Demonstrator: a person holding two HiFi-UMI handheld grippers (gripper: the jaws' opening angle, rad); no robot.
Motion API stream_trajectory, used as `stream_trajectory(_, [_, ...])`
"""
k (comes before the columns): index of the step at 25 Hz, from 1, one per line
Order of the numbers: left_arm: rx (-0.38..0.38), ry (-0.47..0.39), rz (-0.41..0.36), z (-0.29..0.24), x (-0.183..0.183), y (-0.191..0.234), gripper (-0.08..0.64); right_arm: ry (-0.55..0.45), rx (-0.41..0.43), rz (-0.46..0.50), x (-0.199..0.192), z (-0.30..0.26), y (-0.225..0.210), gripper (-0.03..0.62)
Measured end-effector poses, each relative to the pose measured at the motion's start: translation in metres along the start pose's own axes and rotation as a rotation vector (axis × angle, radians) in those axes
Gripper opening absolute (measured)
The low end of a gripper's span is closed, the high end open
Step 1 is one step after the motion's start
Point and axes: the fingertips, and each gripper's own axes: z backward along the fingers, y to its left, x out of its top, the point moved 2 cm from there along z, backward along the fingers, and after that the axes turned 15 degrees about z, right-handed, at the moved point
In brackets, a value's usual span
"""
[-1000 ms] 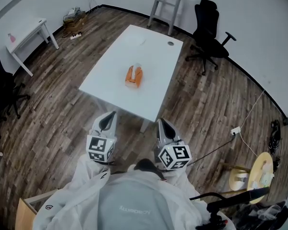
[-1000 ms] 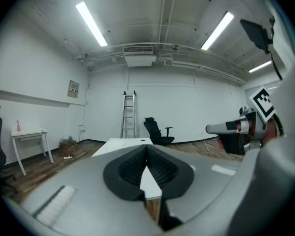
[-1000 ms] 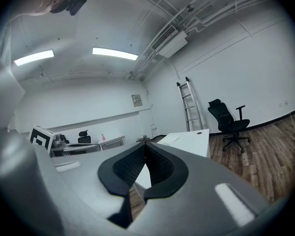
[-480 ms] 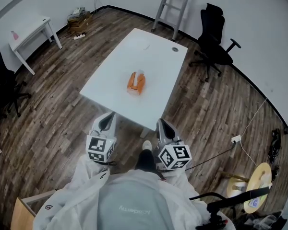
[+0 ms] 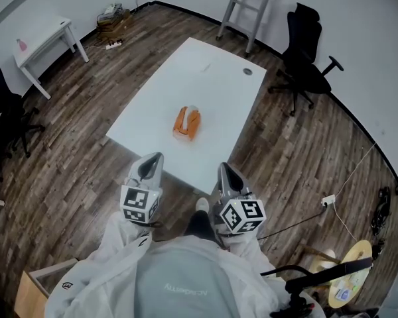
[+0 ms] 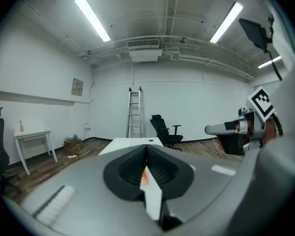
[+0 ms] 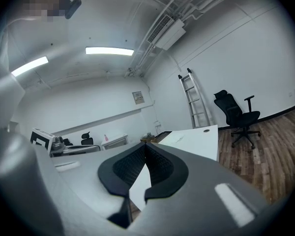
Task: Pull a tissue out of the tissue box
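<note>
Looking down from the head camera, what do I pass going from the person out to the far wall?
right gripper → table edge → tissue box → cable hole → ladder

The head view looks steeply down from high up, well back from the white tabletop (image 5: 205,78), with the left claw (image 5: 156,159) and right claw (image 5: 223,169) at its near edge. Each claw view rides low behind its own jaws and faces almost level across the room. All three views share the tabletop, the ladder (image 5: 245,8) and the office chair (image 5: 308,58) on the far side.
</note>
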Motion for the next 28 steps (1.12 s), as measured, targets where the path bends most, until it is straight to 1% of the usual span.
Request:
stream_trajectory(8, [0.042,0.028,-0.013,-0.036,0.009,0.008,0.0,0.005,0.043,-0.04,0.005,-0.036,-0.028,0.0])
stream_trajectory(17, [0.069,0.045,-0.024,-0.073,0.018,0.007,0.0,0.004,0.079,-0.059,0.016,-0.066,-0.059,0.001])
stream_trajectory(22, [0.098,0.032,-0.033,-0.091,0.028,0.01,0.0,-0.001,0.106,-0.058,0.023,-0.082,-0.073,0.001])
stream_trajectory(28, [0.131,0.014,-0.024,-0.108,0.04,0.009,0.0,-0.001,0.148,-0.05,0.031,-0.102,-0.088,0.001])
